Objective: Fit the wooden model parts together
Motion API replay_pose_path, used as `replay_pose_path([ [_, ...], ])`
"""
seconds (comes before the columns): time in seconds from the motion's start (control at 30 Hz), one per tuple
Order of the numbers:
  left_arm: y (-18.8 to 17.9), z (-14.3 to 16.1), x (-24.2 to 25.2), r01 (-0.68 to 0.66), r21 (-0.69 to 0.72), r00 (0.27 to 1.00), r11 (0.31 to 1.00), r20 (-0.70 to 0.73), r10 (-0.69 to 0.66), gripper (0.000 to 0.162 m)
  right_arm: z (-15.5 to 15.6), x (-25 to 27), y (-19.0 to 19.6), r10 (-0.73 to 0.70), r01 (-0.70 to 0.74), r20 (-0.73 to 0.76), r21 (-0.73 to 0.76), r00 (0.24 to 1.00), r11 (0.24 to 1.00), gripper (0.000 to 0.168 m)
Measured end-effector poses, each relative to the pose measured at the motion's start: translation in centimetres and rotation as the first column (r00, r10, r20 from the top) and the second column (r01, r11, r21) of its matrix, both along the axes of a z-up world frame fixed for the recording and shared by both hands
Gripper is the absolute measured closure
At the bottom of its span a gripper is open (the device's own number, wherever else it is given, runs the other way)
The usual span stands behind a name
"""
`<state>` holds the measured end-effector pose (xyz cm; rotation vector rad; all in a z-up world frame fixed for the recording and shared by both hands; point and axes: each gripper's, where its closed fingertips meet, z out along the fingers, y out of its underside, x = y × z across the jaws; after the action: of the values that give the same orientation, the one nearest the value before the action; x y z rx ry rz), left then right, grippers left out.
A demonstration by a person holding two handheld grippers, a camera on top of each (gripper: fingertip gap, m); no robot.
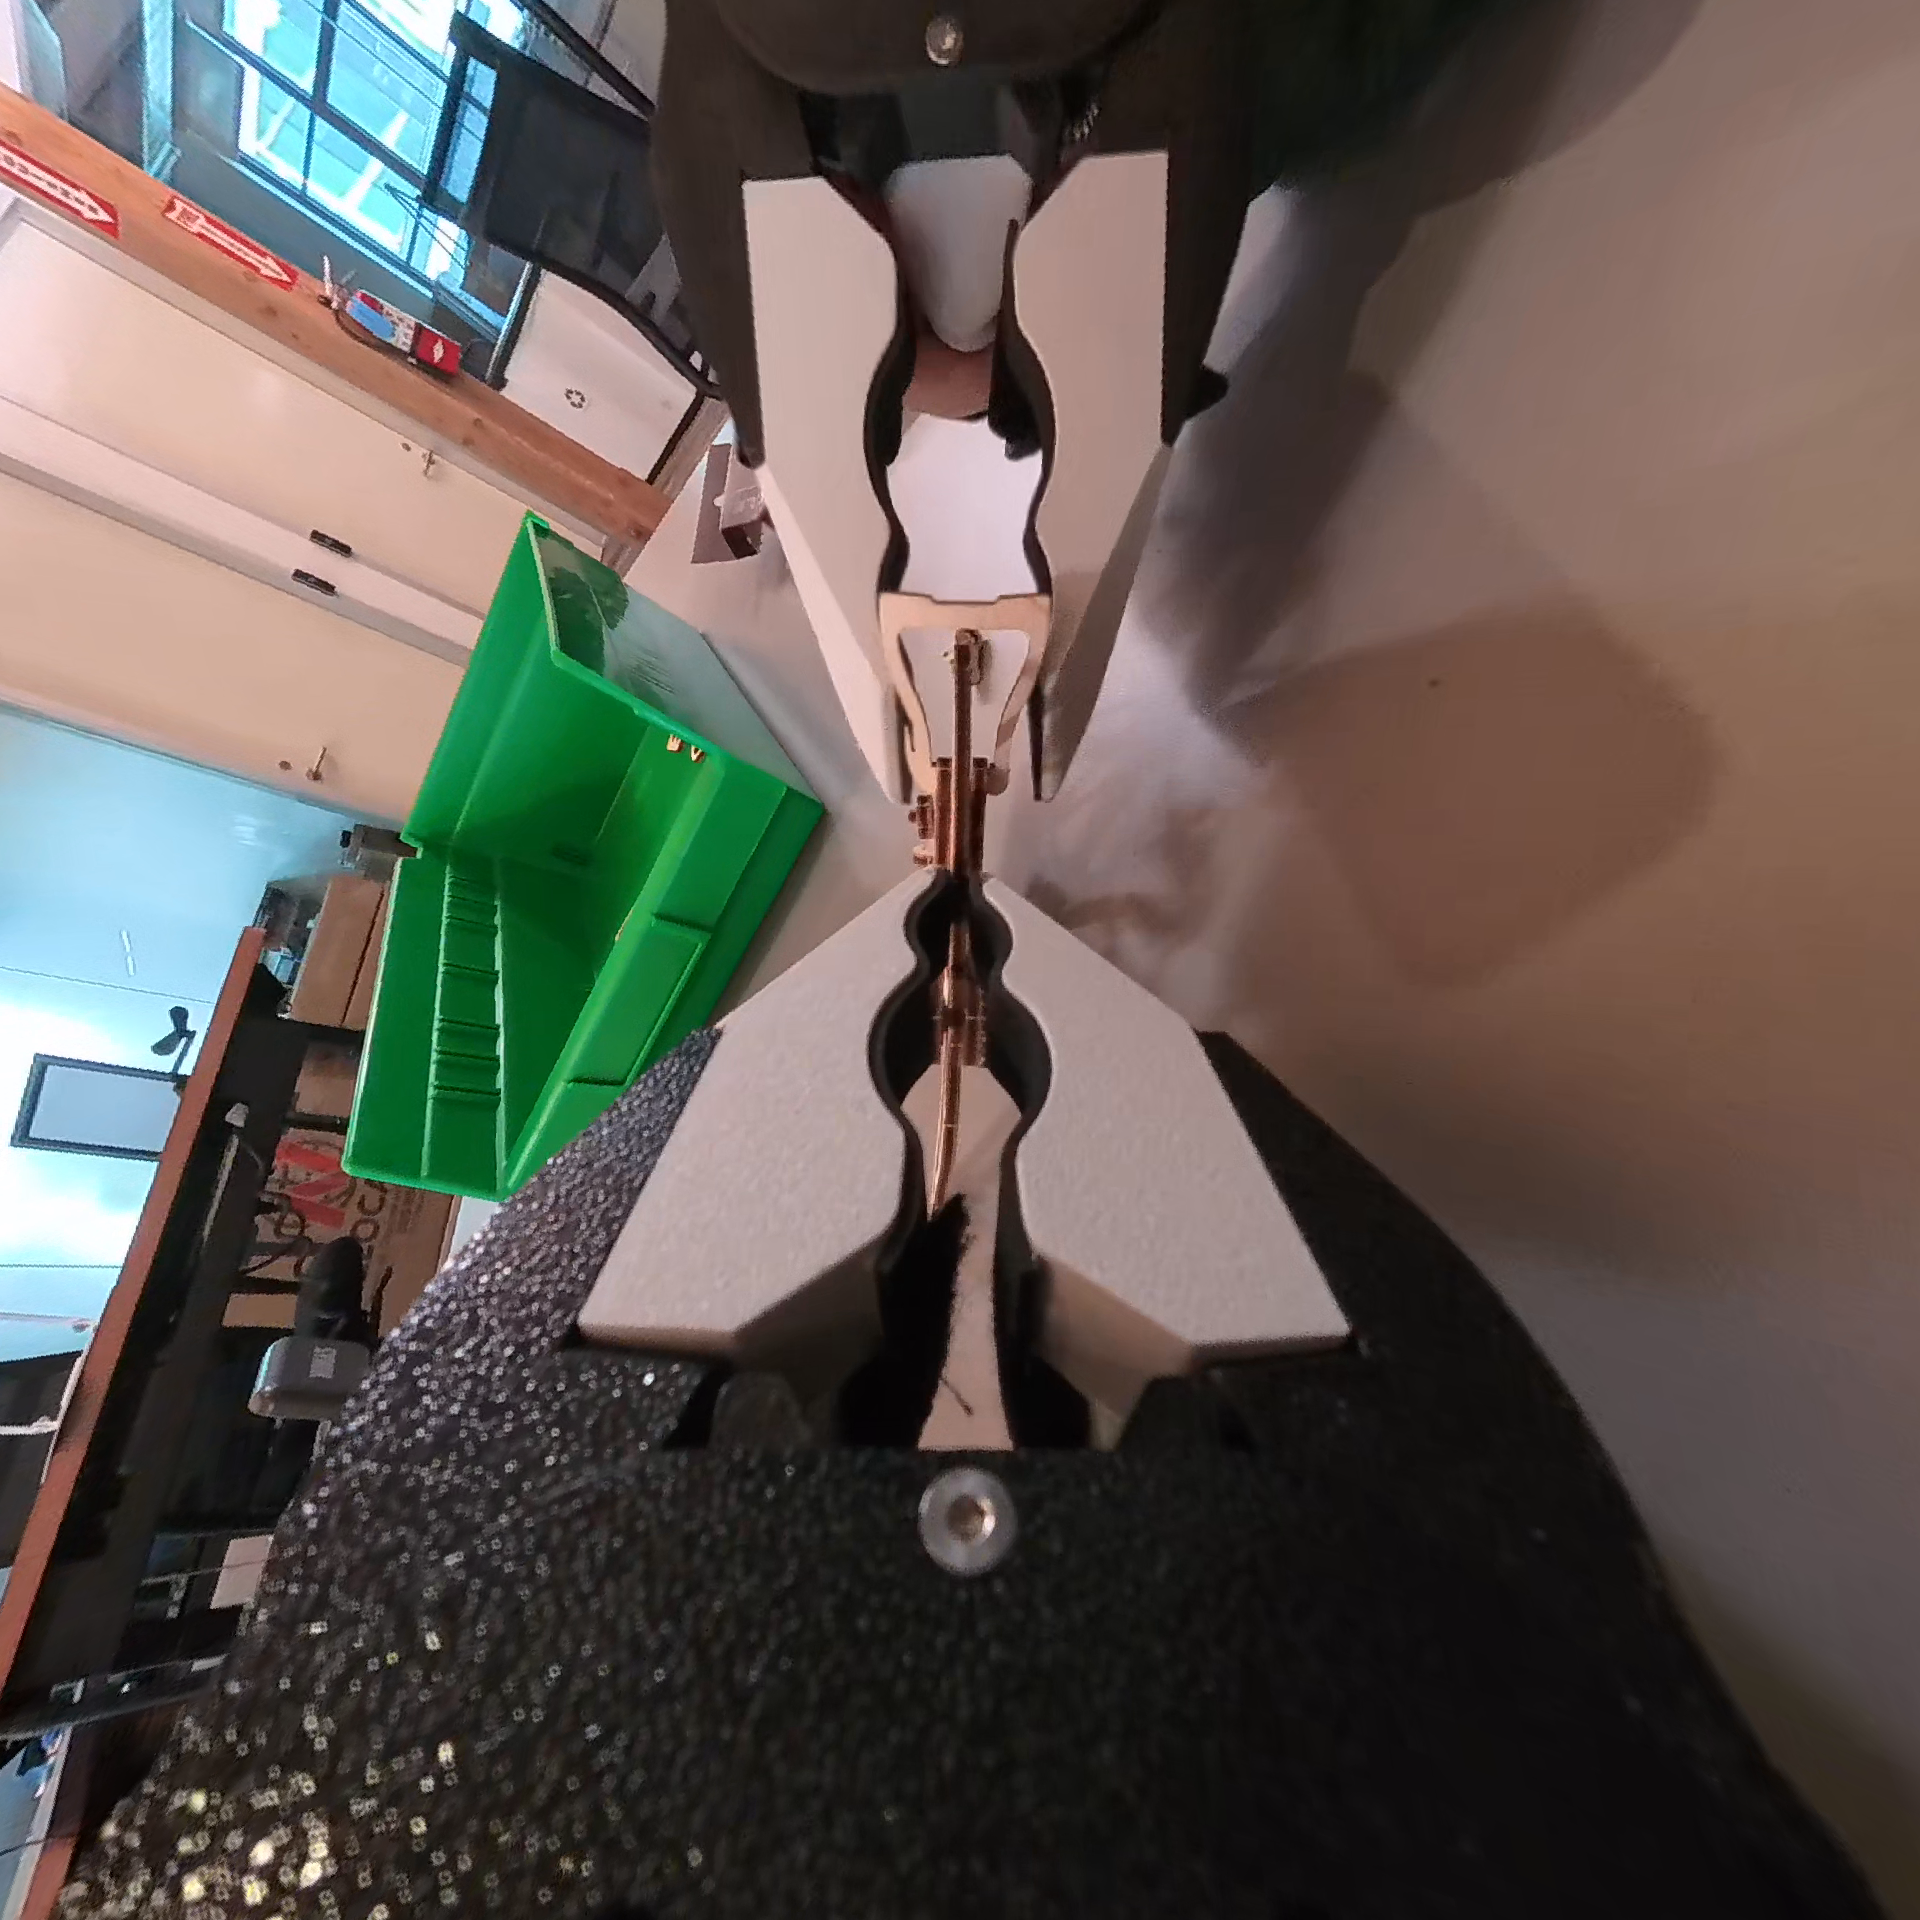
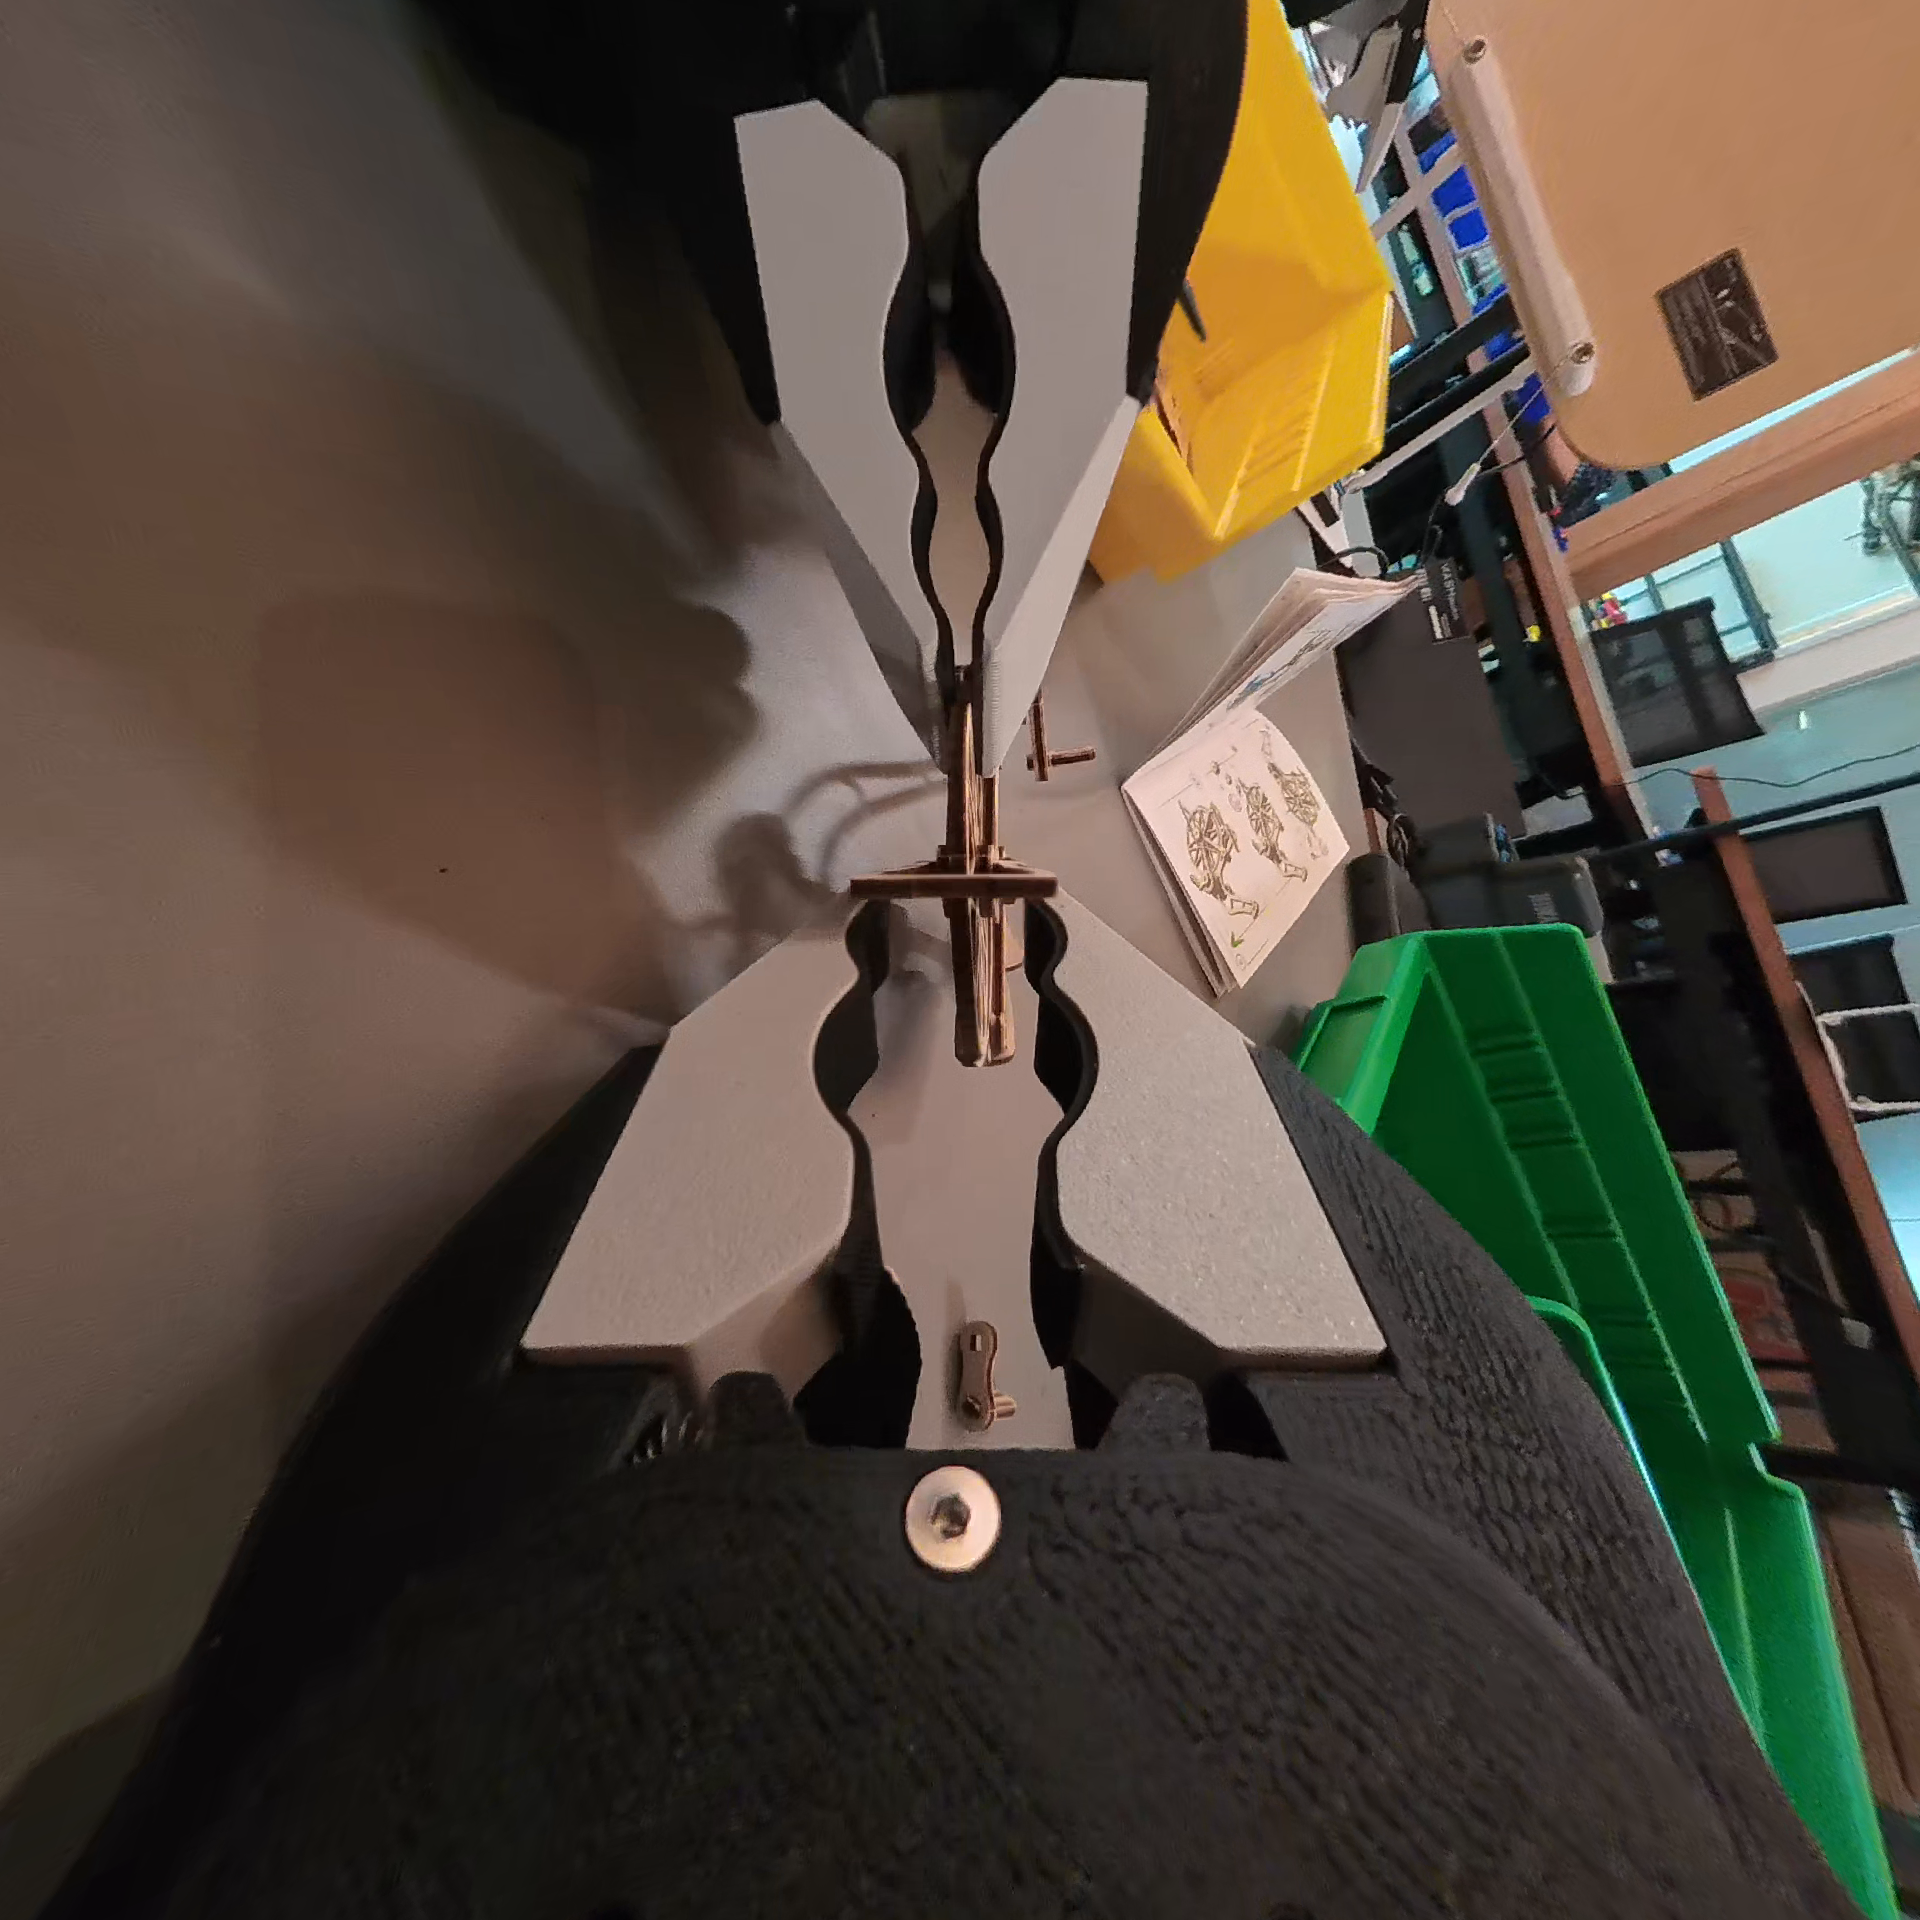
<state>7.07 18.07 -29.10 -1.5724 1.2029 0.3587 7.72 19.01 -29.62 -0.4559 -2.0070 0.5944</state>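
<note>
Both grippers met nose to nose over the worktop, wooden model between them.

My left gripper pinched its wheel edge-on; right gripper's jaws stood spread around the cross axle, long axis running straight between us.

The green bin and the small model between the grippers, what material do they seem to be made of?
Green bin: likely moulded plastic, glossy, with ribs and uniform colour. Model: thin brown wood, matte, apparently cut from sheet, with slotted flat pieces.
</note>
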Motion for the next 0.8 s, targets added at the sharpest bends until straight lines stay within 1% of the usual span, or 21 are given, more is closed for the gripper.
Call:
replay_pose_path([
  [0.17,-0.1,0.1,0.1,0.006,-0.003,1.0,1.0,0.025,-0.006,0.162,0.1,-0.1,-0.1,0.001,-0.002,-0.007,-0.014,1.0,1.0,0.148],
  [0.27,0.0,0.9,0.3,0.007,0.028,0.996,1.0,0.085,-0.009,0.159,0.6,-0.2,-0.1,-0.003,0.002,-0.012,-0.082,1.0,0.997,0.152],
  [0.33,0.0,1.2,0.6,0.01,0.016,0.993,1.0,0.121,-0.012,0.142,1.3,-0.2,-0.5,0.017,-0.016,0.001,-0.206,1.0,0.978,0.157],
  [0.4,0.3,0.6,0.4,-0.011,-0.02,0.994,1.0,0.112,0.013,0.125,1.4,-0.2,-0.6,0.032,-0.019,0.037,-0.301,0.999,0.953,0.158],
  [0.43,0.4,0.3,0.3,-0.019,-0.033,0.994,0.999,0.108,0.022,0.124,1.3,-0.2,-0.6,0.037,-0.02,0.047,-0.329,0.998,0.944,0.158],
  [0.57,0.5,-0.1,0.8,-0.014,-0.071,0.99,0.997,0.14,0.024,0.128,1.4,-0.1,-0.8,0.057,-0.028,0.064,-0.385,0.996,0.923,0.158],
  [0.67,0.8,0.0,0.8,-0.029,-0.091,0.979,0.995,0.197,0.047,0.139,1.5,-0.1,-0.9,0.072,-0.03,0.082,-0.431,0.994,0.902,0.158],
  [0.8,0.7,0.2,1.0,-0.001,-0.135,0.955,0.991,0.295,0.041,0.146,1.6,-0.1,-0.9,0.093,-0.027,0.106,-0.501,0.99,0.865,0.158],
])
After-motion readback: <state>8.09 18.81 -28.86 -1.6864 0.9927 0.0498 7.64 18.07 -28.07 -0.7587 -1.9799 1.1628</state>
